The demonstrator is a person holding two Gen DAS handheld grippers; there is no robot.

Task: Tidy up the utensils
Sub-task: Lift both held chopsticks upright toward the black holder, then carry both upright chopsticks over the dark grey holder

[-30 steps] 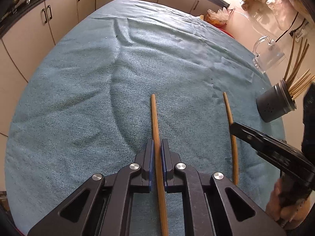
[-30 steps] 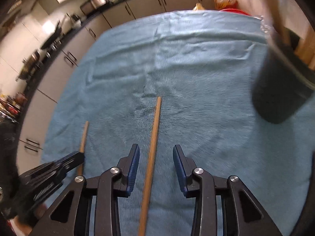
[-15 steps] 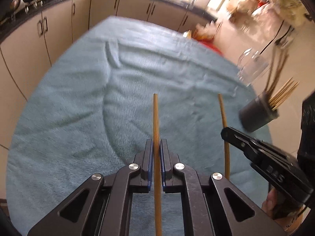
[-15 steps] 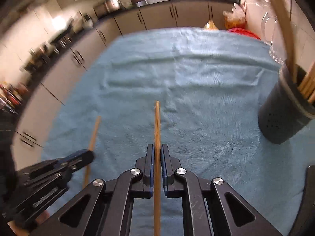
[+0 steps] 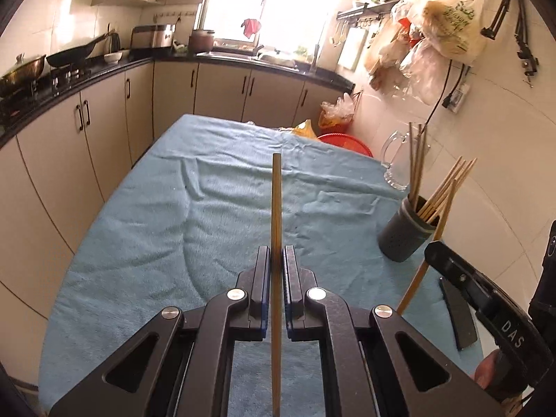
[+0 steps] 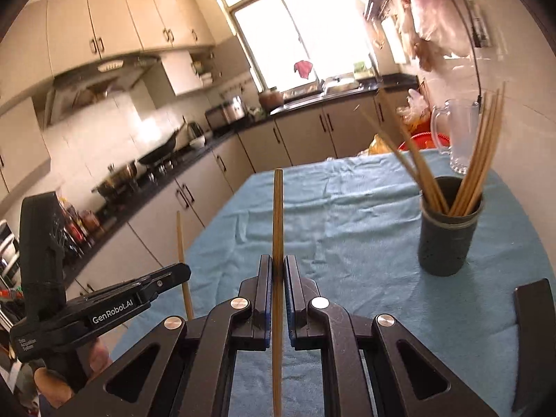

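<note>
Each gripper holds one wooden chopstick lifted off the blue cloth. My left gripper is shut on a chopstick that points away over the table. My right gripper is shut on another chopstick, also pointing forward. In the left wrist view the right gripper shows at the right edge with its chopstick close to the dark utensil holder. The same holder stands right of the right gripper, with several chopsticks inside. The left gripper appears at lower left in the right wrist view.
A blue towel covers the table. A clear glass mug stands behind the holder near the tiled wall. A flat dark strip lies on the cloth at the right. Kitchen cabinets run along the left and far side.
The right gripper shut on its chopstick, which lay on the cloth between open fingers. Both grippers rose and tilted up, lifting both chopsticks off the cloth.
</note>
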